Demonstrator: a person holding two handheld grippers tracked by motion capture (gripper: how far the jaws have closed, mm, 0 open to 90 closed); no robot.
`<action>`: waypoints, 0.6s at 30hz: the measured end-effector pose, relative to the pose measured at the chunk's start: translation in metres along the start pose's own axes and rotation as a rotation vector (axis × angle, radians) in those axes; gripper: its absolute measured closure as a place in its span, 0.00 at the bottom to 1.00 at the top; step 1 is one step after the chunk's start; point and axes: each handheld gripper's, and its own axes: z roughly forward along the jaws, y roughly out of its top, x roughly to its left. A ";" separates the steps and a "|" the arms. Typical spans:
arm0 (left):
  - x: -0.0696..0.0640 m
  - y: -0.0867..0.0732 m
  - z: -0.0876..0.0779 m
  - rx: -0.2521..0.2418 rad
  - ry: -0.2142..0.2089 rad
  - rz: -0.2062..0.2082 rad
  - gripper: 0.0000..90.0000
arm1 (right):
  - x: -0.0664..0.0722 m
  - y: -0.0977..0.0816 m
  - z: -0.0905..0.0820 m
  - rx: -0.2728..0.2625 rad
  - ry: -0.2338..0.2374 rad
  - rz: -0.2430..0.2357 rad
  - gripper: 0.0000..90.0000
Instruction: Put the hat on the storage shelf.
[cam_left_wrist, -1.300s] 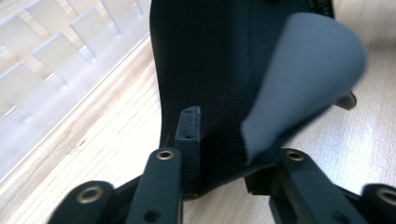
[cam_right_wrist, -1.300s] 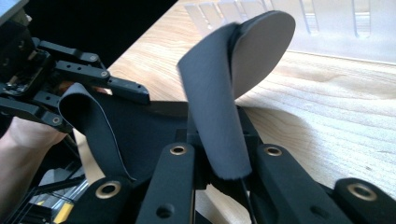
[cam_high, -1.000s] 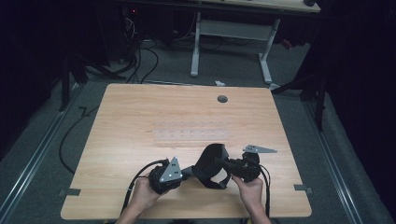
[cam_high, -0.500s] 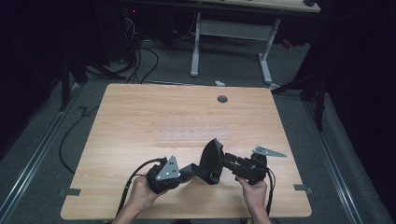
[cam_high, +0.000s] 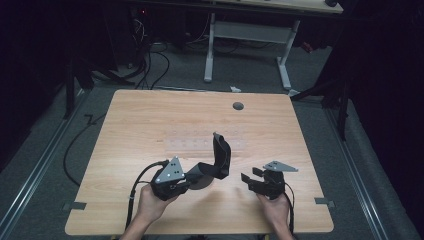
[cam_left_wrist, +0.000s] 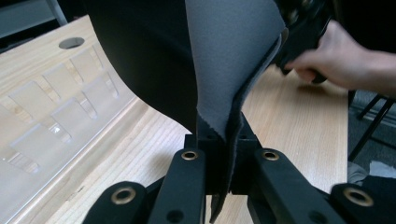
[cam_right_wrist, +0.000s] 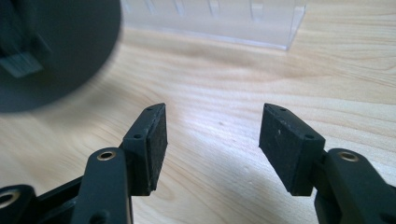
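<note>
High view: my left hand-held gripper (cam_high: 189, 179) clamps a black fabric strip (cam_high: 220, 156), which curls upward toward twelve o'clock. My right hand-held gripper (cam_high: 248, 181) sits at three o'clock, jaws wide, empty. A clear tray (cam_high: 202, 142) lies on the tabletop (cam_high: 150, 125) beyond.

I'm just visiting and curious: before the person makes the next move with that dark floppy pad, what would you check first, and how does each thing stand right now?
1. Left gripper clamped on the dark pad: ok, jaws pinch its edge.
2. Right gripper free: ok, jaws apart, nothing between them.
3. Pad off the table: partly; its far end curls upward, the lower part is near the wood.
4. Clear plastic tray out of the way: ok, beyond both grippers.
5. Grip firmness: cannot tell.
</note>
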 end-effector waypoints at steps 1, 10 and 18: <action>0.001 0.000 -0.001 -0.007 0.005 -0.001 0.96 | 0.002 0.000 0.003 0.013 -0.020 -0.022 0.47; 0.015 0.010 -0.012 -0.082 0.050 -0.032 0.96 | 0.002 -0.002 0.018 0.079 -0.130 -0.079 0.47; 0.024 0.020 -0.016 -0.142 0.088 -0.030 0.96 | 0.004 -0.009 0.020 0.062 -0.153 -0.106 0.47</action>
